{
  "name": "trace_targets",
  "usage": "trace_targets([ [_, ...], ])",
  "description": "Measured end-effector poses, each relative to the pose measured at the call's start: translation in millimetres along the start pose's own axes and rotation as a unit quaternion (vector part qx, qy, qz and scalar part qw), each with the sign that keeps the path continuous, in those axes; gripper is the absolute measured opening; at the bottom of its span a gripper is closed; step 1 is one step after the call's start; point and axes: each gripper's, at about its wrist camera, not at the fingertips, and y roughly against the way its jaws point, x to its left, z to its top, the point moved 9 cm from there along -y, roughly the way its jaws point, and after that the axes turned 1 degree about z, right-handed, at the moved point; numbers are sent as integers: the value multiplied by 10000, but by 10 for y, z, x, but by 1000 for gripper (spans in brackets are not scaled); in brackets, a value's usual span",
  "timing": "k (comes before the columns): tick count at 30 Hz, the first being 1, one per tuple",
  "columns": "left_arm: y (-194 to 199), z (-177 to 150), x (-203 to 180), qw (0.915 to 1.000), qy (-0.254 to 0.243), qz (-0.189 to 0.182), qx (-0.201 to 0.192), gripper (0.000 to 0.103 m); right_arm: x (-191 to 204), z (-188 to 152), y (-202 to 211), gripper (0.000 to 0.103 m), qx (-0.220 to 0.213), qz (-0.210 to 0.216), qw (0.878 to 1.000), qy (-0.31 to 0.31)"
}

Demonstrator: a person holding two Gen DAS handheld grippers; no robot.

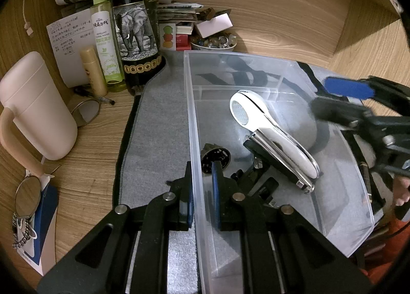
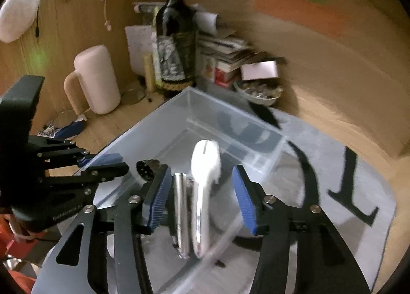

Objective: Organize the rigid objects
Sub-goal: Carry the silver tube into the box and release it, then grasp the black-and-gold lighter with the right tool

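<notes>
A clear plastic bin (image 1: 191,125) stands on a grey felt mat (image 1: 159,125). My left gripper (image 1: 202,195) is shut on the bin's left wall, one pad outside and one inside. Inside the bin lie a white and chrome hand tool (image 1: 279,137), a black bracket (image 1: 258,166) under it and a small round metal part (image 1: 215,158). My right gripper (image 2: 202,199) is open and empty above the bin, its blue pads (image 2: 160,196) either side of the white tool (image 2: 205,166). It shows at the right edge of the left wrist view (image 1: 340,99).
A dark wine bottle (image 1: 137,30), a green spray bottle (image 1: 106,43), a tan tube (image 1: 93,71), a pink mug (image 1: 36,107), a bowl of small items (image 1: 214,43), stacked papers and glasses (image 1: 84,112) crowd the wooden desk behind and left of the bin.
</notes>
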Motion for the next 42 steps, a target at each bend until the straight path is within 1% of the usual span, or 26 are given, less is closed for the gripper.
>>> trace_targets([
  [1,2,-1,-5,10000,-11,5,-2,11,-53,-11,66,53,-71,-103,9999,-57],
  [2,2,0,-2,10000,-12,4,-2,11,-105,-24,131,53,-133,-183,9997,-116],
  [5,5,-2,-2,10000,-21,3,-5,11,-280,-110,331,54,-241,-350,9986,-324],
  [9,6,-1,0,10000,-14,-3,-23,11,-571,-300,583,54,-302,-709,9948,-668],
  [14,11,-6,5,10000,3,-41,-53,11,-879,-620,768,54,-158,-1133,9878,-1058],
  [19,15,-6,11,10000,-10,-40,-49,11,-1036,-1024,812,54,124,-1427,9793,-1427],
  [22,12,-4,11,10000,-15,-34,-48,11,-1029,-1243,769,54,316,-1448,9767,-1553],
  [24,12,-4,8,10000,-18,-32,-48,11,-983,-1404,694,54,492,-1329,9759,-1662],
  [28,12,-2,4,10000,-14,-36,-50,11,-949,-1657,545,54,818,-1323,9717,-1777],
  [30,11,1,2,10000,-10,-39,-53,11,-962,-1759,486,54,880,-1300,9691,-1904],
  [32,10,2,1,10000,-13,-36,-53,11,-982,-1795,488,54,731,-1293,9677,-2035],
  [33,10,2,1,10000,-16,-36,-52,11,-987,-1793,486,50,709,-1301,9674,-2052],
  [34,11,0,3,10000,-16,-38,-50,11,-989,-1778,498,40,672,-1334,9674,-2046],
  [35,10,0,3,10000,-15,-41,-51,11,-996,-1769,493,36,660,-1350,9672,-2048],
  [37,11,0,2,10000,-10,-39,-52,11,-1012,-1753,489,21,643,-1353,9675,-2036],
  [42,10,1,0,10000,-17,-35,-50,11,-1005,-1720,491,21,616,-1376,9679,-2012],
])
